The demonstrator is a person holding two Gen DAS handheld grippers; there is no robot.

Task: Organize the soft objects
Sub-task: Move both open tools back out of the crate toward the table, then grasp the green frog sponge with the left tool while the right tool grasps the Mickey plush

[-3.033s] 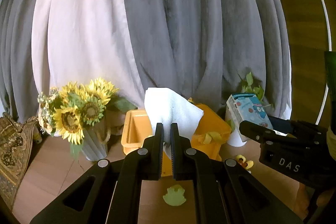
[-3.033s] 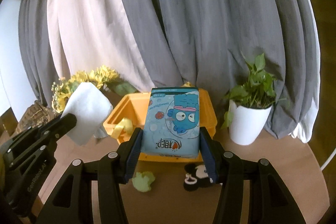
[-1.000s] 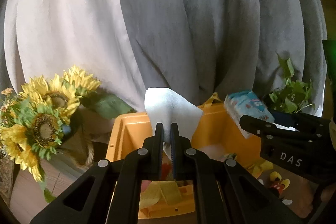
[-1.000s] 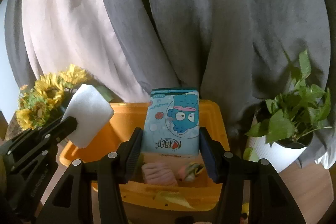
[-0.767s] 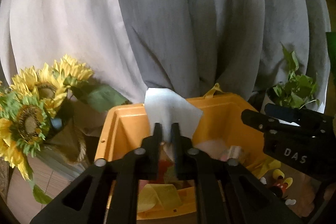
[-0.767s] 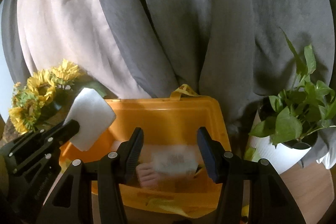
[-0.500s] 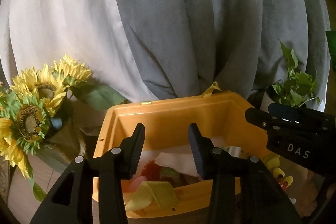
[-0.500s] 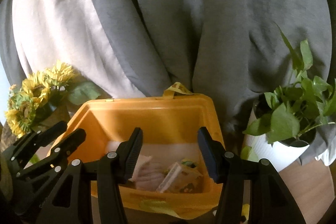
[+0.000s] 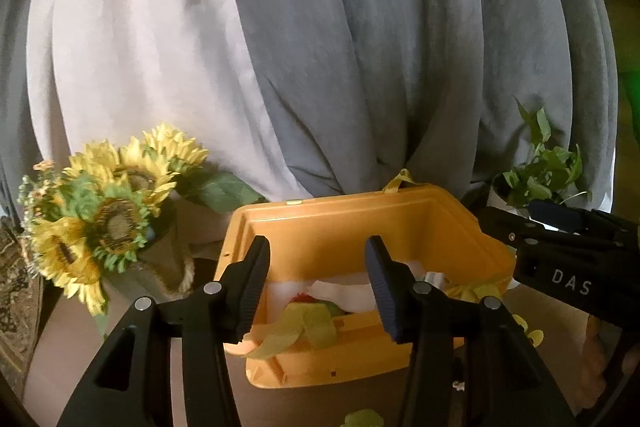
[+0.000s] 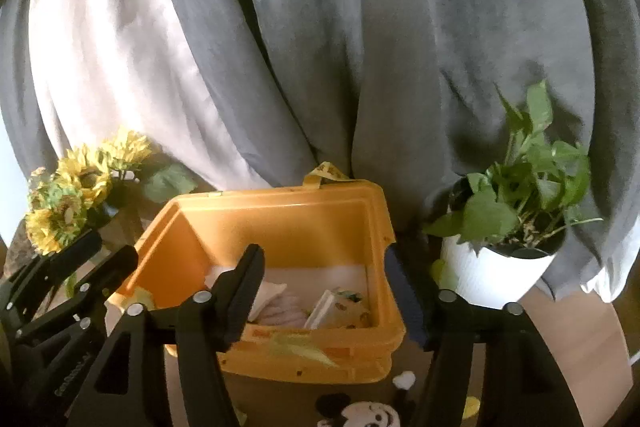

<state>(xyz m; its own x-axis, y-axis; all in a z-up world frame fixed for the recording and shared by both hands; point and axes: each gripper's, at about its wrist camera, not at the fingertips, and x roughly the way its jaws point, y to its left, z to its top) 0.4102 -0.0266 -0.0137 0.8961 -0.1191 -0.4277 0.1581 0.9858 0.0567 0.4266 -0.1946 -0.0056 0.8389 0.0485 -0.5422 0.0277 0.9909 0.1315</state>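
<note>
Sunflowers (image 9: 108, 223) stand at the left on the wooden table (image 9: 72, 347); just right of them sits the orange bin (image 9: 348, 227), its long axis running left to right, its open top facing up and tipped toward the cameras; inside lie a white cloth (image 9: 340, 291), a yellow-green ribbon (image 9: 304, 323), a pink soft piece (image 10: 280, 307) and a small printed packet (image 10: 340, 311), the packet leaning against the right wall; the left gripper (image 9: 318, 287) hangs level over the bin's near edge, jaws spread wide with nothing between them; the right gripper (image 10: 328, 291) hangs beside it, likewise spread and holding nothing, "DAS" readable on its side in the left view; a cartoon mouse toy (image 10: 360, 415) lies on the table in front of the bin; a potted plant (image 10: 508, 227) stands at the far right before grey curtains (image 10: 400, 47).
</note>
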